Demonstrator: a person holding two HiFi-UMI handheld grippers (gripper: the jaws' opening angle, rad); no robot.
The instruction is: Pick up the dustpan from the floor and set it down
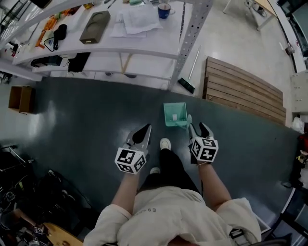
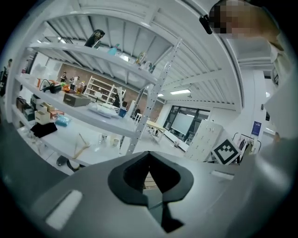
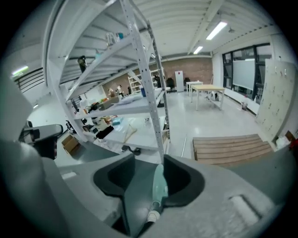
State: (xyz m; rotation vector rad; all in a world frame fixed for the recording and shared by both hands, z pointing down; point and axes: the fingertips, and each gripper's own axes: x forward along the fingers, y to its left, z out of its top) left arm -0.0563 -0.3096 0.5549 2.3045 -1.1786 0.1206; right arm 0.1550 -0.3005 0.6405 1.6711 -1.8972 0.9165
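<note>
The right tongs (image 1: 198,129) stand open, their jaws well apart. The mint-green handle of the dustpan (image 1: 174,114) runs up between them and lies against the right-hand jaw, with bare floor (image 1: 86,120) showing in the gap on its other side, so the pads do not clamp it. In the right gripper view the right tongs (image 3: 149,160) frame that handle of the dustpan (image 3: 159,186), whose white end cap sits low in the throat of the jaws. The pan itself sits just ahead of the right tongs, open face up toward the head camera, over the dark green floor; whether it rests on the floor cannot be told. The left tongs (image 1: 146,129), level with the right and just to its left, are drawn together to a point with nothing between them. The left gripper view shows the left tongs (image 2: 149,155) with the pads meeting at the tips. A light shoe (image 1: 165,143) of the person stands between the two tongs, just behind the pan. Beyond the dustpan, a long-handled brush (image 1: 187,82) leans at the foot of a white shelf rack (image 1: 144,45) that spans the area ahead of both tongs and carries papers (image 1: 134,21) and a blue cup (image 1: 164,9). Ahead and to the right of the right tongs lies a slatted wooden pallet (image 1: 243,89). A cardboard box (image 1: 21,98) sits far off to the left of the left tongs.
</note>
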